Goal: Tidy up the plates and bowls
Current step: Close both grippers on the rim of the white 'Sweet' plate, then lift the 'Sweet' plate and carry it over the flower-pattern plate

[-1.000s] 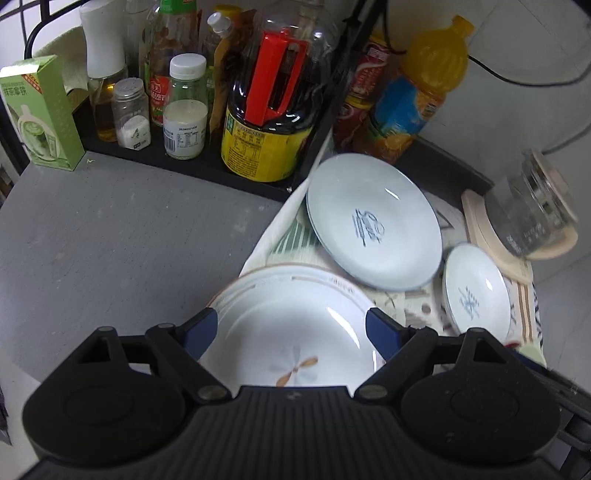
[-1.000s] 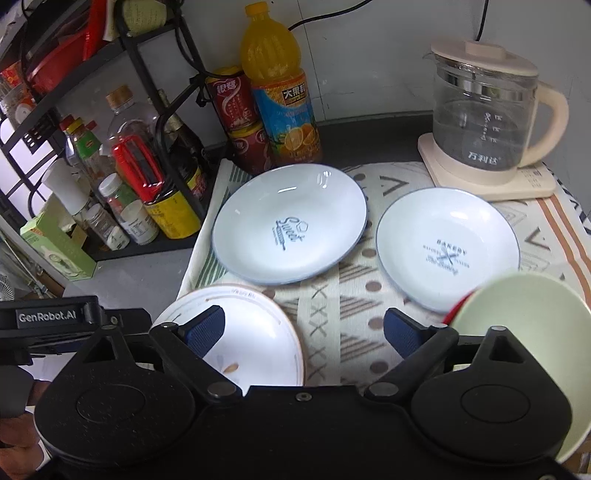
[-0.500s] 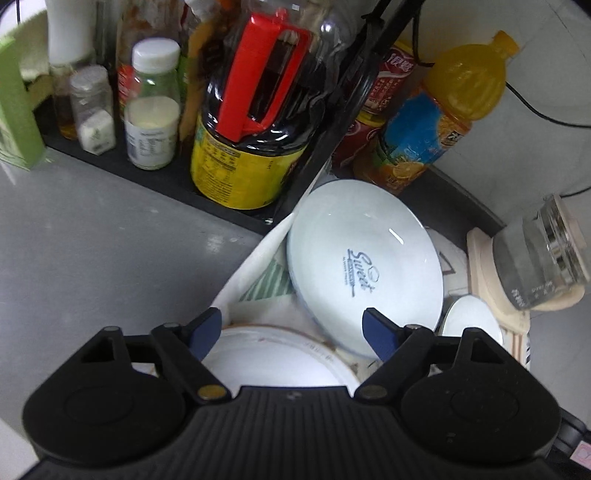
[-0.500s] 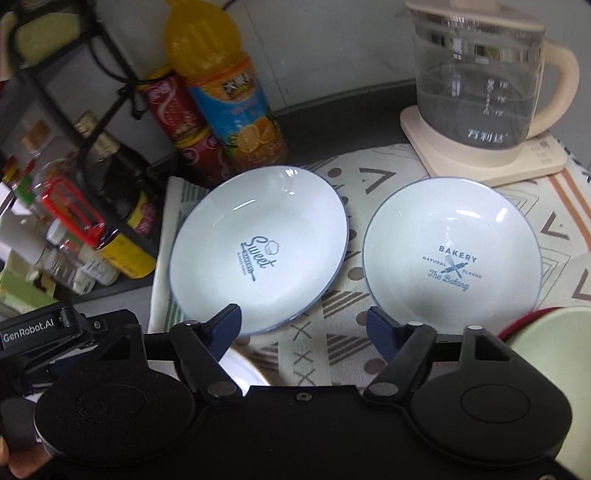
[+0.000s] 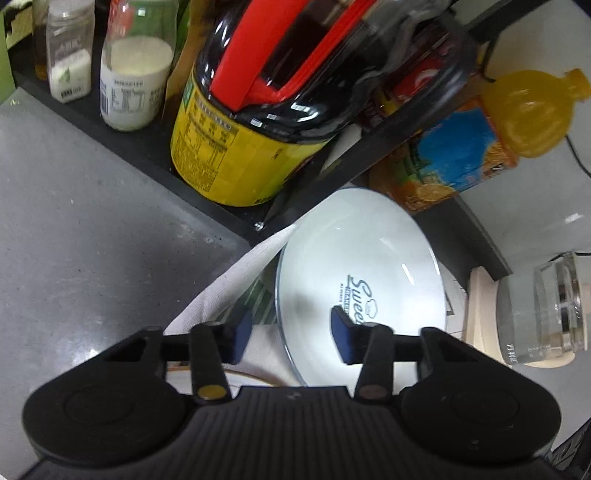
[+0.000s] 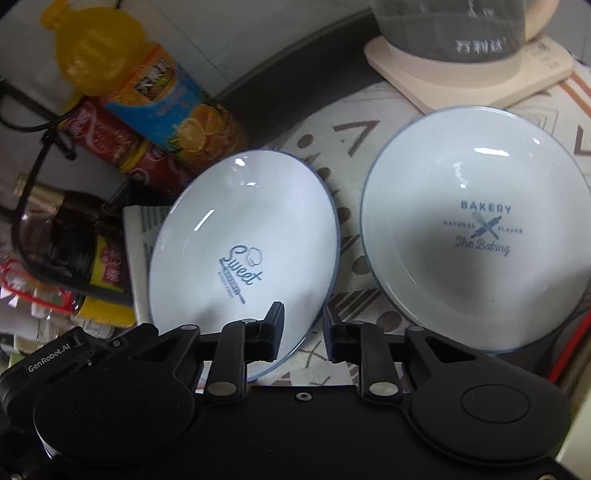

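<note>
Both grippers straddle the rim of the "Sweet" plate [image 6: 240, 236], which lies on the patterned cloth [image 6: 354, 306] near the rack. Left gripper [image 5: 291, 332]: jaws have just been closing, now narrow, one blue pad over the plate's well, the other outside the rim over the cloth; rim sits between them, whether the pads actually press is hard to tell. Right gripper [image 6: 303, 332]: jaws also just closing, now narrow, left finger over the plate's near edge, right finger over the cloth; a small gap shows, contact not clear.

"Bakery" plate [image 6: 476, 229] flat on the cloth, just right of the "Sweet" plate, apart from it; its near-right edge is blurred against something red, unidentifiable. A third plate [image 5: 236, 376] with a brownish rim is mostly hidden under the left gripper body, only a sliver shows. Kettle [image 6: 469, 33] on a beige base, cut off at the top edge and blurred. Orange drink bottle [image 6: 147, 85] and red cans [image 6: 122, 147] far left, motion-blurred.

Surface: grey speckled counter [image 5: 92, 240] left of the cloth. Black rack shelf [image 5: 147, 147] on it carries a big dark bottle [image 5: 258, 140] with a yellow label and red handle, plus small jars [image 5: 133, 85], tops cut off. White wall behind, with a black cable.
</note>
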